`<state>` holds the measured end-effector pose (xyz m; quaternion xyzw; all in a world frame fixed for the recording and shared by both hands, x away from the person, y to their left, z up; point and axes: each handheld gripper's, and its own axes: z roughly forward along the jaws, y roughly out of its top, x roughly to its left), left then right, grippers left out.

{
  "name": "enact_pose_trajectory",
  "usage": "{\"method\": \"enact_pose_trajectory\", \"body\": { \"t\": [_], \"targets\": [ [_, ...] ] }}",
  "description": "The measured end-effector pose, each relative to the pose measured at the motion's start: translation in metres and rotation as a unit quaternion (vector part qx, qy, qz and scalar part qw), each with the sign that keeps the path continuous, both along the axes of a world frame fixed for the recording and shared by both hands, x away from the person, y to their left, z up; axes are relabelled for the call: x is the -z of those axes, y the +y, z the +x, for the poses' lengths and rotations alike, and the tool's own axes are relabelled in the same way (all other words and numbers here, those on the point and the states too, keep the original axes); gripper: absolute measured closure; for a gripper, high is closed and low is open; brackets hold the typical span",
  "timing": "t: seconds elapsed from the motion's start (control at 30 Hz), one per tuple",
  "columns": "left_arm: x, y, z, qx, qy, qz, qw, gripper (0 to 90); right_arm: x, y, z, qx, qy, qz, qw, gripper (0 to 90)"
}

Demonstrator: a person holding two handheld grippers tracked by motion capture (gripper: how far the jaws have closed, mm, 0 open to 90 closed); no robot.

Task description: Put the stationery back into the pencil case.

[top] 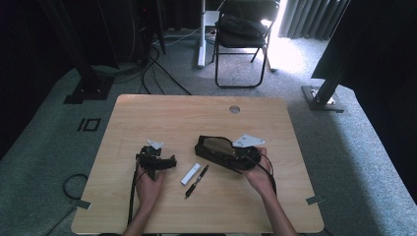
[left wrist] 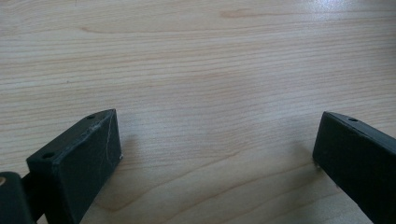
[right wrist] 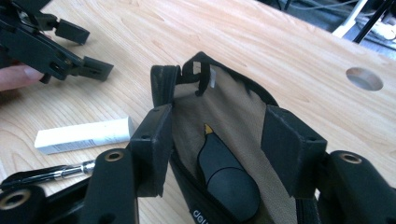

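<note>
Black fabric, tan lining: the pencil case [top: 216, 147] lies just right of the worktop's [top: 147, 113] middle, its mouth spread so things can drop in. A dark marker [right wrist: 226, 179] with a yellow tip already lies inside it. The right claw [right wrist: 229, 149] has its jaws standing apart, one on each side of the case's open mouth, seemingly holding it wide rather than pinching anything (I cannot tell for sure whether the pads press on the cloth). A white eraser [top: 191, 173] and a black pen [top: 196, 181] wait on the wood at about seven o'clock from the case, side by side within easy reach, likely next to go in. At nine o'clock from them the left claw [top: 169, 162] rests low over bare wood, jaws wide apart and empty, pointed toward the pair.
</note>
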<state>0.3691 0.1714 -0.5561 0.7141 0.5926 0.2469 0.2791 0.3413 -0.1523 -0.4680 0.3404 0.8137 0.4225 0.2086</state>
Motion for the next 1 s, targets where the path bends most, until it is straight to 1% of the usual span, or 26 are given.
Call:
{"method": "enact_pose_trajectory", "body": {
  "t": [0.27, 0.6, 0.73, 0.8, 0.9, 1.0],
  "targets": [
    [0.000, 0.000, 0.000, 0.000, 0.000, 0.000, 1.0000, 1.2, -0.002, 0.003, -0.013, -0.006, -0.013, 0.006, 0.9999, 45.7],
    [0.000, 0.000, 0.000, 0.000, 0.000, 0.000, 1.0000, 1.2, 0.007, 0.016, -0.022, -0.021, -0.007, 0.005, 0.9997, 46.0],
    [0.000, 0.000, 0.000, 0.000, 0.000, 0.000, 1.0000, 1.3, 0.009, 0.021, -0.026, -0.028, -0.008, 0.004, 0.9996, 47.0],
    [0.000, 0.000, 0.000, 0.000, 0.000, 0.000, 1.0000, 1.2, 0.009, 0.023, -0.027, -0.028, -0.012, 0.005, 0.9995, 47.7],
    [0.000, 0.000, 0.000, 0.000, 0.000, 0.000, 1.0000, 1.3, 0.011, 0.028, -0.030, -0.023, -0.016, 0.014, 0.9995, 50.4],
    [0.000, 0.000, 0.000, 0.000, 0.000, 0.000, 1.0000, 1.3, 0.013, 0.031, -0.031, -0.019, -0.020, 0.015, 0.9995, 52.2]
  ]
}}
